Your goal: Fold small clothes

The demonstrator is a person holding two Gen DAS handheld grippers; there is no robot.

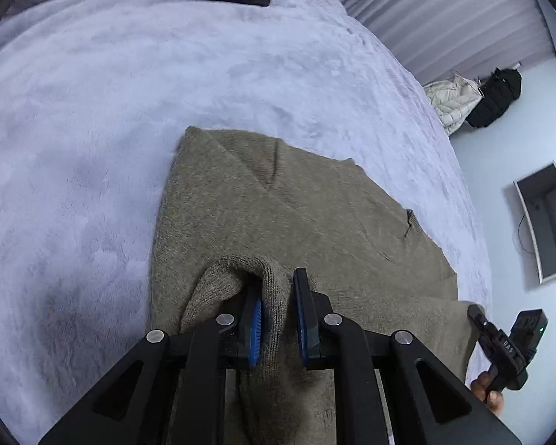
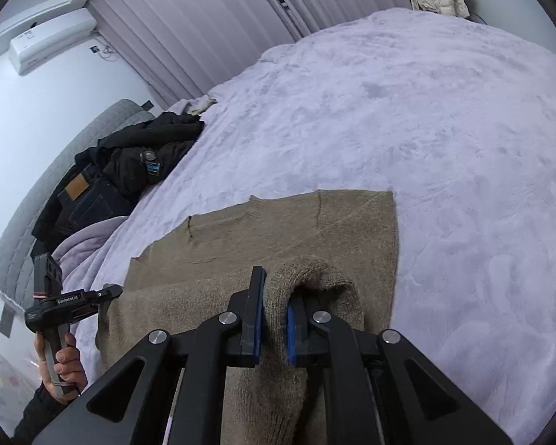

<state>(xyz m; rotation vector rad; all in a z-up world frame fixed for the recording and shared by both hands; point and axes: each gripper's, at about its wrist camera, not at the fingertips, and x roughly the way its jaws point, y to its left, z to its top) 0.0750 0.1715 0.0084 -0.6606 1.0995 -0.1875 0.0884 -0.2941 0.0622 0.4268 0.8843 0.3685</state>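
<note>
A taupe knitted sweater [image 1: 278, 204] is lying flat on the pale lilac plush bedspread [image 1: 111, 111], near its front edge. The left gripper [image 1: 278, 315] is pinching a raised fold of the knit between its blue pads, and the right gripper [image 2: 274, 319] is clamping another fold likewise. Dark clothes [image 2: 129, 163] are sitting at the bedspread's far corner.

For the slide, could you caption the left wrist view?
Left gripper pinches a brown knit sweater on the lilac blanket.
</note>
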